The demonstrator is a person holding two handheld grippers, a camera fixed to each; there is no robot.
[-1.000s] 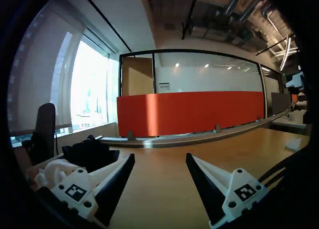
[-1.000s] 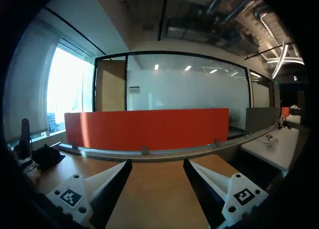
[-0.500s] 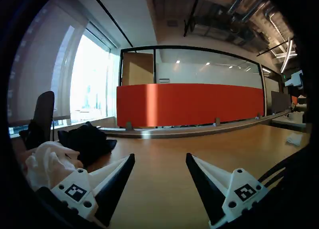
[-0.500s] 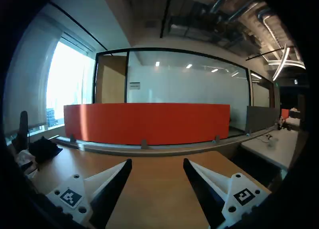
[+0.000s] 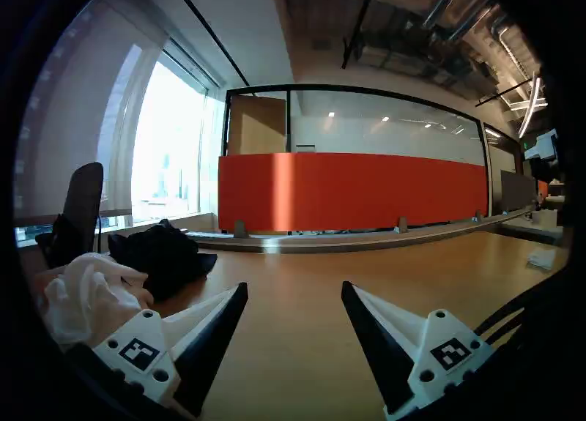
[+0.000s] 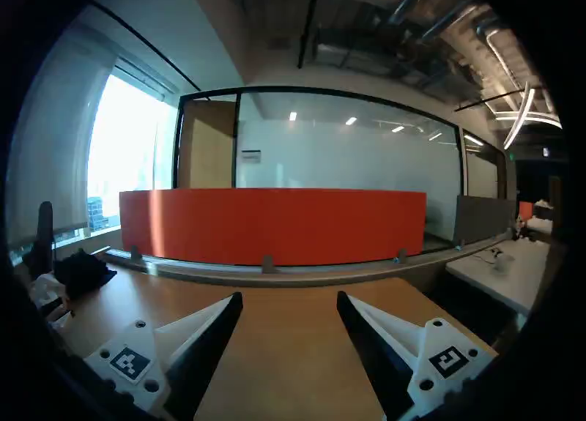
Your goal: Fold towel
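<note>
left gripper (image 5: 293, 285), jaws apart, near white towel (image 5: 86, 304)

**Open tongs face the orange partition**

The left tongs (image 5: 293, 285) hang spread wide, gripping nothing, above the wooden desk (image 5: 300, 348), pointing toward the orange partition (image 5: 351, 190). Short of the partition's left end lies a black cloth heap (image 5: 161, 254). A crumpled white towel (image 5: 88, 304) sits just beside it, farther from the partition. A black chair (image 5: 73, 216) stands left of both.

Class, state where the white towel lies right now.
In the left gripper view, the white towel lies crumpled at far left, beside a black cloth.
</note>
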